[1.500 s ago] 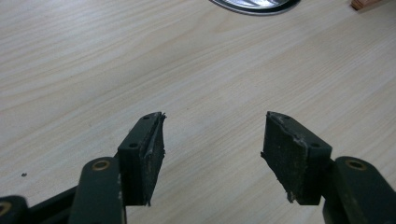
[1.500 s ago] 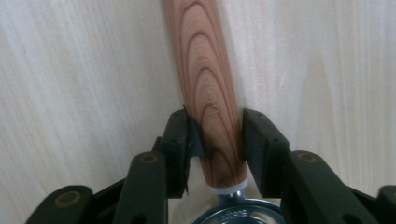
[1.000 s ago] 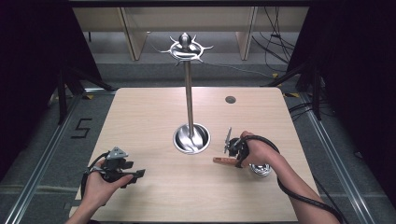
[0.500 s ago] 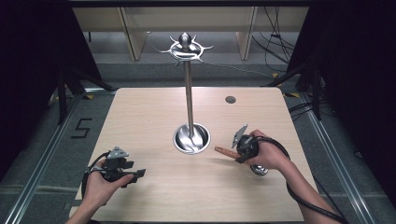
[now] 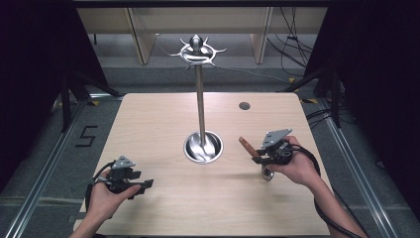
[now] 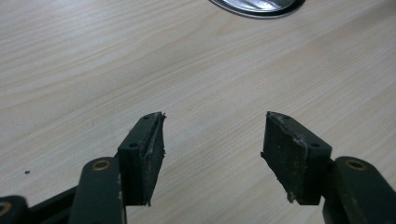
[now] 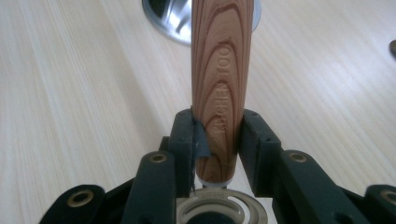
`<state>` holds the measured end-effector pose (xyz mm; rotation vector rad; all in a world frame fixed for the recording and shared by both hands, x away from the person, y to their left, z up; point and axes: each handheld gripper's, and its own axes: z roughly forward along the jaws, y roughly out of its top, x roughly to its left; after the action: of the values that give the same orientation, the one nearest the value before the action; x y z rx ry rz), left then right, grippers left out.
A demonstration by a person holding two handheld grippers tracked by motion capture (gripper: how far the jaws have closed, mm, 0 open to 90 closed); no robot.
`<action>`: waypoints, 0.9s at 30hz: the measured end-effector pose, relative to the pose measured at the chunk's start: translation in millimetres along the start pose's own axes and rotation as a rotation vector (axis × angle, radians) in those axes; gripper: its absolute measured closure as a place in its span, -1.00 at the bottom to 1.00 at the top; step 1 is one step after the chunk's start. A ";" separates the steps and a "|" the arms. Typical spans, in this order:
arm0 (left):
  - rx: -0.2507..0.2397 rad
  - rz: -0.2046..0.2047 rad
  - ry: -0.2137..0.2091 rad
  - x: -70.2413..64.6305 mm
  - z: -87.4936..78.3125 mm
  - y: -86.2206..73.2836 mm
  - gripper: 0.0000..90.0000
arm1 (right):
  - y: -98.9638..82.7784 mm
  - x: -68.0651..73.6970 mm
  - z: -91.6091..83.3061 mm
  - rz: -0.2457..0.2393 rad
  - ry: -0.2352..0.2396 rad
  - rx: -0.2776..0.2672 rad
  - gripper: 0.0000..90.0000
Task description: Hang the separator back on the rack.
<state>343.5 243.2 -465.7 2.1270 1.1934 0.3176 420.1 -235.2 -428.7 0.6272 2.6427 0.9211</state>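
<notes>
At lower right of the high view my right tool [image 5: 258, 157] clamps the wooden handle [image 5: 246, 147], angled toward the stand [image 5: 200, 99]; left tool [image 5: 141, 184] gapes wide

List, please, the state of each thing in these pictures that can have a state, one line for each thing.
Left tongs: open, holding nothing, low over the table.
Right tongs: shut on the wooden handle, lifted off the table.
Wooden handle: clamped near its metal end, free end pointing toward the stand.
Metal stand: upright, its round base resting on the table, hooks on top carrying nothing.
</notes>
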 end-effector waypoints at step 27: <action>-0.018 -0.001 0.006 2.0 -4.8 0.4 -0.16 | 18.3 14.7 -36.4 0.166 -0.005 -0.299 0.53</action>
<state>342.5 246.8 -462.1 2.1117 1.1902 0.3332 398.9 -234.2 -391.0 0.7776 2.4056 1.3279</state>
